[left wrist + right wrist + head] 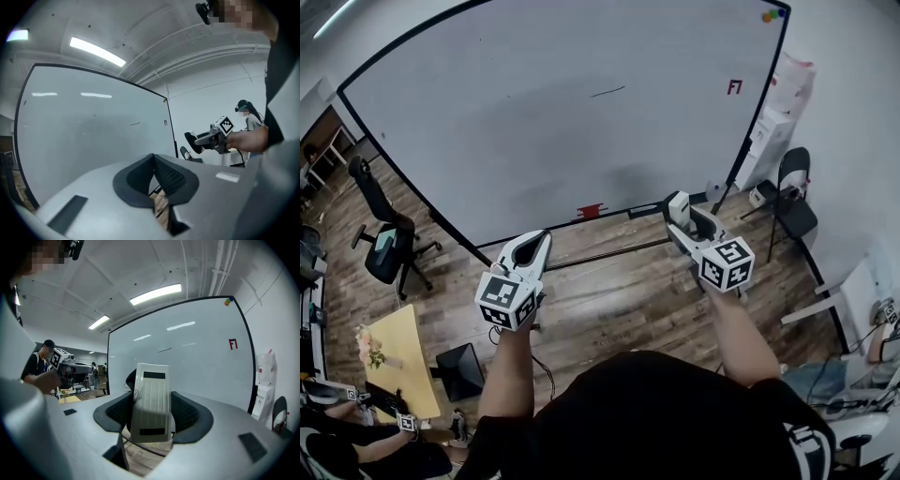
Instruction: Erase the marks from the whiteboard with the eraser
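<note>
Currently: right tool (150, 420) clamps ribbed white plastic eraser (151, 390), aimed at large white whiteboard (534, 131), apparently poised to wipe; left tool (154, 174) closed, empty, spare.

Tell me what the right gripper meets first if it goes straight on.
Probably the whiteboard: the right gripper, shut on the eraser, points at it just below the short black stroke. Nothing shows between; depth unclear.

The whiteboard (534, 131) is large, black-framed and upright, mostly clean with faint grey smudging. A short dark stroke (607, 92) sits near its middle and a small red mark (734, 86) near its right edge. The eraser (150, 397), a white ribbed block with black strips, stands upright, clamped in the right tongs (152, 420) off the board.
</note>
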{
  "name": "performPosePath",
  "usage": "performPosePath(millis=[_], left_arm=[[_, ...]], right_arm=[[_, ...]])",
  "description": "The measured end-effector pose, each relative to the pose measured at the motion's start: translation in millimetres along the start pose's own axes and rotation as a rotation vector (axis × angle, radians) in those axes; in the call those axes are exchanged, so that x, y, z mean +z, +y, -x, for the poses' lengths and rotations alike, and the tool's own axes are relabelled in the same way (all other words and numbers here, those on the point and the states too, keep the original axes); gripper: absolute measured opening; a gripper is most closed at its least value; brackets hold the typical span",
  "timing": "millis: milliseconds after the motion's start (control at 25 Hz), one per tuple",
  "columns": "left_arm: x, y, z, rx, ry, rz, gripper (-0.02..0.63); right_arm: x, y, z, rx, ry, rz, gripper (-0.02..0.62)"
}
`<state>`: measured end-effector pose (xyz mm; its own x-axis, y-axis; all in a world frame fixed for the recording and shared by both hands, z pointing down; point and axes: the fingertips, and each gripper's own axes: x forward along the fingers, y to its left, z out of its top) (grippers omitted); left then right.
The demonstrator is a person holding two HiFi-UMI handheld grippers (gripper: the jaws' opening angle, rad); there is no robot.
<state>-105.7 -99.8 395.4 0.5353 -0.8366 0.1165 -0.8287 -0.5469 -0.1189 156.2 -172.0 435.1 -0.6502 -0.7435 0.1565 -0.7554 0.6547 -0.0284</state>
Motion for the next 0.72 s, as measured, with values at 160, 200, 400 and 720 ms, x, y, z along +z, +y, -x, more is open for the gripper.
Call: performPosePath(millis=[160, 200, 400, 720], left_arm=[[-1.0, 0.1, -16.6, 0.009, 0.01, 0.004, 0.011], [-0.9, -0.1, -21.4, 0.011, 0.013, 0.005, 0.011], [0.1, -3.5, -39.3, 0.018, 0.021, 0.008, 0.011], [4.9, -1.8, -53.2, 0.048, 0.017, 0.012, 0.011]], right_arm=[[1.2, -15.5, -6.1, 0.009, -0.002, 0.0, 0.249], [1.6, -19.7, -7.5, 0.011, -0.003, 0.0, 0.249], [1.8, -35.5, -13.2, 0.025, -0.002, 0.0, 0.249], [9.9, -52.2, -23.1, 0.05, -0.011, 0.013, 0.249]])
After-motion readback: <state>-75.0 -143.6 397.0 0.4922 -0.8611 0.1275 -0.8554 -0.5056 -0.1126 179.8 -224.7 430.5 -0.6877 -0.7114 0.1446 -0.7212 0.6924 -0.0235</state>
